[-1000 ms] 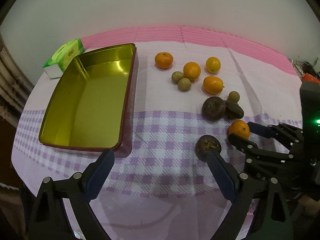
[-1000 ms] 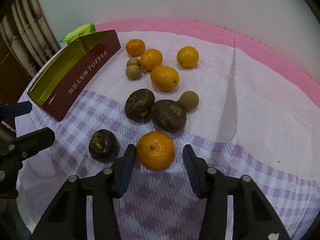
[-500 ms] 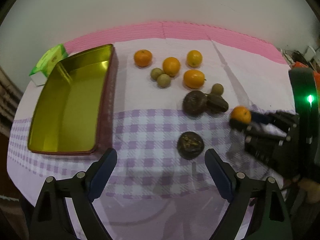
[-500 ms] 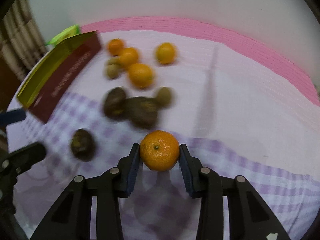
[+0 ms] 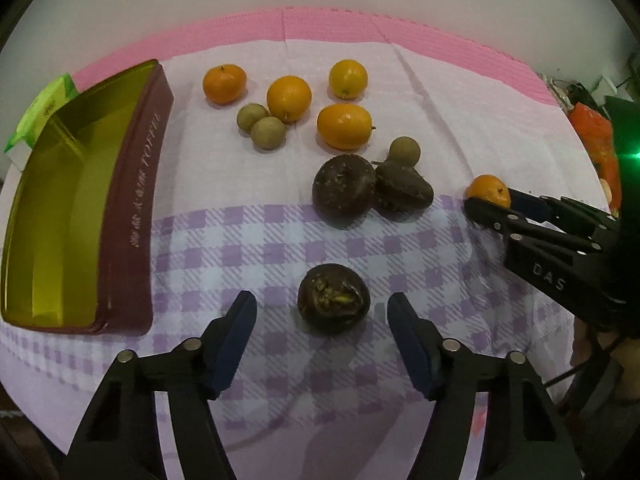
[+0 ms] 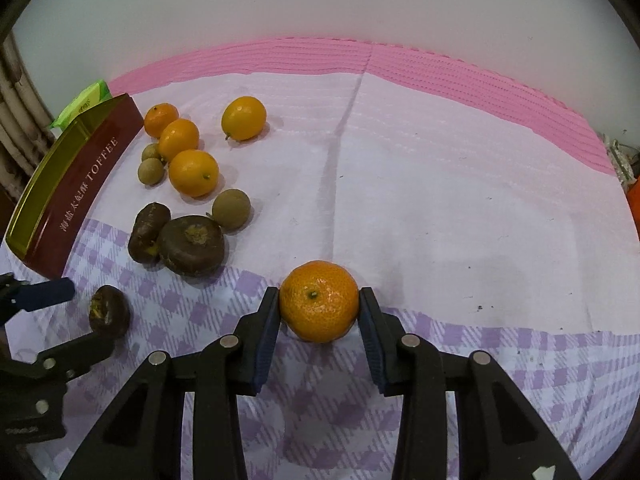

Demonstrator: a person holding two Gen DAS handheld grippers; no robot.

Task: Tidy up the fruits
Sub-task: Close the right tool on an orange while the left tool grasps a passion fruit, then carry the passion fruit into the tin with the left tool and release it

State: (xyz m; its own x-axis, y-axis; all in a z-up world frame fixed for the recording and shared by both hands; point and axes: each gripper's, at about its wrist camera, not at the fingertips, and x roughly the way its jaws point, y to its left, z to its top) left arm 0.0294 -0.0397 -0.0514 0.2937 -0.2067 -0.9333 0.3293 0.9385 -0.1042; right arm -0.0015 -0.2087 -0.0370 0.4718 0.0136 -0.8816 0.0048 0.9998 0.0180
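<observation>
Dim indoor light, warm-purple cast, both views. Strong fisheye: dark round vignette at the corners, tablecloth [image 6: 440, 208] edge bowed, tin [image 5: 136, 200] sides curved. Soft short shadows under the fruit, falling toward the lower frame. Small glare spots on the oranges [image 6: 240, 118]. Green LED flare at right edge of left view. Sharp centre, slightly soft rims, no motion blur.

left claw [image 5: 322, 320]: tilted steeply down, jaws closing | right claw [image 6: 319, 312]: clamped, tilted down
</observation>
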